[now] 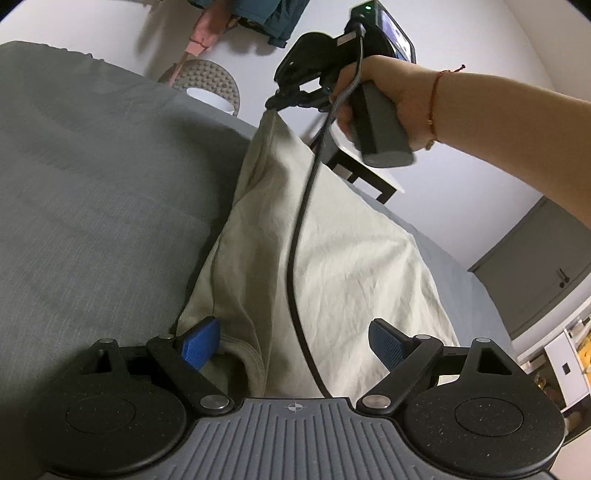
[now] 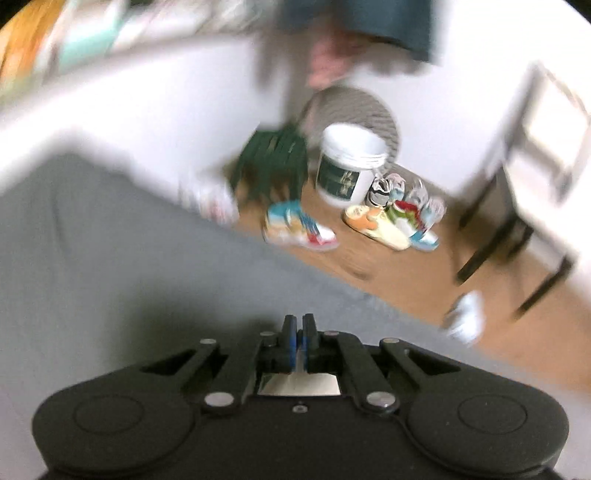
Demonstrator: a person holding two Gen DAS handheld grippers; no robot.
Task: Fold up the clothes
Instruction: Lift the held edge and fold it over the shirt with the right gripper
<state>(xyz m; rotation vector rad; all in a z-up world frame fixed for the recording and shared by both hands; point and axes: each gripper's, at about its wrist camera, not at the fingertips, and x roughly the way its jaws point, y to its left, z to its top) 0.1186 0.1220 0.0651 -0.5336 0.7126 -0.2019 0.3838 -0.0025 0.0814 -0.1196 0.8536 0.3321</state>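
Two grippers work one pale garment point(image 1: 332, 258) on a grey bed point(image 1: 92, 184). The left gripper point(image 1: 295, 347) stands wide open, its blue pads point(image 1: 201, 345) well apart and pressing on nothing; the left pad sits just over the garment's near left edge, beside a stitched hem, while the right pad hangs above the cloth's right part. The right gripper point(image 1: 275, 103) is closed tight on the garment's far tip, which rises to a point at its fingertips; in its own view the two fingers point(image 2: 289, 332) stand together with blue pads meeting, and the cloth between them cannot be made out there through the blur. From that pinched tip the garment falls in a long slope toward the left gripper, spreading wide and creased over the bed's right part, its right side lying flat near the bed's right edge. A hand point(image 1: 391, 103) grips the right gripper's grey handle, a thin red bracelet point(image 1: 434, 103) round the wrist, and a dark cable point(image 1: 299, 240) droops from the gripper down across the cloth. Past the bed's far edge stand a white bucket point(image 2: 351, 162) with a dark label, a round grey mat point(image 1: 210, 79) leaning on the white wall, a dark green stool point(image 2: 277, 158), and several bright shoes point(image 2: 299, 230) on the wooden floor point(image 2: 388, 273). Clothes point(image 1: 258, 18) hang high on the wall.
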